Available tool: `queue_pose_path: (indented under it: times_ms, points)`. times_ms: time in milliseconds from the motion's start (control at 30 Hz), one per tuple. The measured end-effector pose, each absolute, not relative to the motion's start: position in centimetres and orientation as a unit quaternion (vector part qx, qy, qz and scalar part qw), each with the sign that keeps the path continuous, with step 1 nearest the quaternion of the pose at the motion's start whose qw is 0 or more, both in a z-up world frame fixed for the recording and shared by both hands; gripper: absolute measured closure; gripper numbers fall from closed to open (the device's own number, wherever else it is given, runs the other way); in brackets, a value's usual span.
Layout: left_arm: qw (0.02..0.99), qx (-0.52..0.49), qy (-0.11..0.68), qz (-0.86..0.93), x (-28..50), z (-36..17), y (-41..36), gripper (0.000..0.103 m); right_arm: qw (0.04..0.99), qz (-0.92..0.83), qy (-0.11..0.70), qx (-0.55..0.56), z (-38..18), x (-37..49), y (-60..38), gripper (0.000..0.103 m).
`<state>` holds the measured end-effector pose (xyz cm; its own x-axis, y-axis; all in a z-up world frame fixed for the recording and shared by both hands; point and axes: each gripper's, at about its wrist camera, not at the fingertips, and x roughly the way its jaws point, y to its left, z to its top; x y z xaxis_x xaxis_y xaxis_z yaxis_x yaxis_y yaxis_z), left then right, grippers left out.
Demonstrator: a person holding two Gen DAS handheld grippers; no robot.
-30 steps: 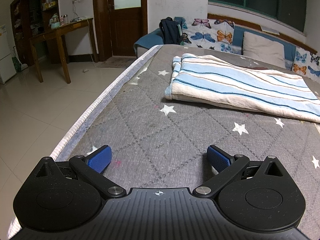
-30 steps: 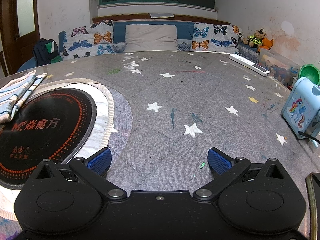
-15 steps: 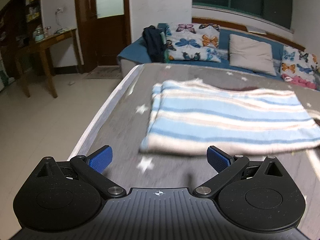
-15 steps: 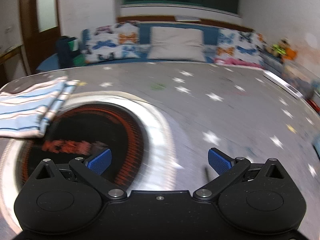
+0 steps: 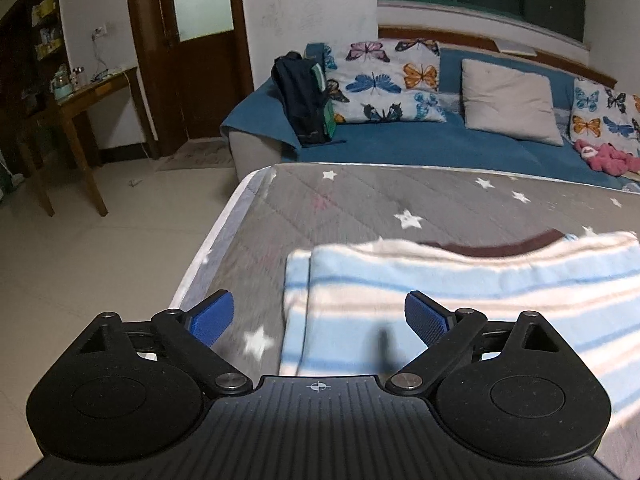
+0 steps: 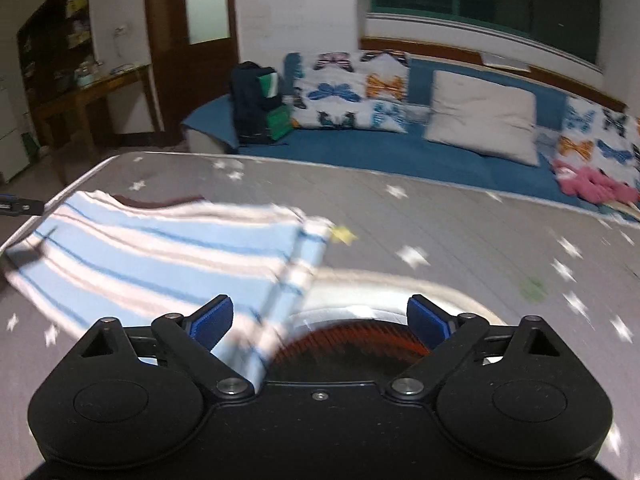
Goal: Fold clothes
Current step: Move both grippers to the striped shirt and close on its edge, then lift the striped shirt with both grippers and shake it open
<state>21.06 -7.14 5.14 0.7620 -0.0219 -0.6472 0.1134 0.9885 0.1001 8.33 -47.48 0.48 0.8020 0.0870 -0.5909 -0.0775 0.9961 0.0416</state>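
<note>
A folded light-blue and white striped garment lies on the grey star-patterned table cover. My left gripper is open and empty, hovering just above the garment's left end. In the right wrist view the garment lies left of centre. My right gripper is open and empty, above the garment's right end where it meets a round black and red induction plate. A dark red fabric edge shows behind the garment.
The table's left edge drops to a tiled floor. A blue sofa with butterfly cushions and a dark backpack stands behind the table. A wooden side table stands at far left. The left gripper's tip shows at the left edge.
Both grippers have swung toward the striped garment and moved forward over it; it now lies right under the fingers. Both stay open and empty.
</note>
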Motion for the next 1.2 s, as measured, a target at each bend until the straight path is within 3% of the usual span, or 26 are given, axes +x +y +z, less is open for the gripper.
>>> queue_pose_path:
  times_ms: [67, 233, 333, 433, 467, 500, 600, 700, 933, 1200]
  points:
    - [0.934, 0.063, 0.351, -0.033, 22.6, 4.7, -7.3, 0.022, 0.947, 0.049, 0.316, 0.003, 0.4, 10.5, -46.8, 0.021]
    - [0.929, 0.061, 0.364, -0.037, 25.3, 3.6, -7.7, 0.023, 0.946, 0.052, 0.318, 0.013, 0.0, 14.0, -46.4, 0.027]
    - [0.927, 0.063, 0.369, -0.039, 26.1, 2.9, -7.9, 0.027, 0.944, 0.054, 0.325, 0.022, -0.7, 15.9, -46.3, 0.038]
    - [0.925, 0.056, 0.372, -0.045, 26.5, 2.4, -7.9, 0.041, 0.94, 0.067, 0.332, 0.029, -1.2, 16.9, -46.2, 0.049]
    - [0.926, 0.05, 0.372, -0.051, 26.6, 2.3, -7.8, 0.05, 0.94, 0.07, 0.333, 0.03, -1.3, 17.0, -46.1, 0.052]
    - [0.926, 0.043, 0.371, -0.058, 26.7, 2.2, -7.8, 0.062, 0.94, 0.072, 0.332, 0.03, -1.3, 16.9, -46.1, 0.062]
    - [0.926, 0.034, 0.371, -0.064, 26.8, 2.3, -7.8, 0.081, 0.942, 0.078, 0.326, 0.029, -1.3, 16.7, -45.9, 0.079]
    - [0.928, 0.018, 0.364, -0.074, 26.3, 2.9, -7.5, 0.09, 0.947, 0.087, 0.308, 0.03, -0.4, 15.9, -45.8, 0.087]
    - [0.938, -0.024, 0.326, -0.113, 22.1, 6.3, -6.2, 0.091, 0.955, 0.122, 0.268, 0.041, 3.3, 10.9, -45.7, 0.089]
    - [0.946, -0.032, 0.256, -0.197, 10.9, 11.3, -4.2, 0.091, 0.961, 0.164, 0.22, 0.04, 7.1, 1.9, -45.4, 0.09]
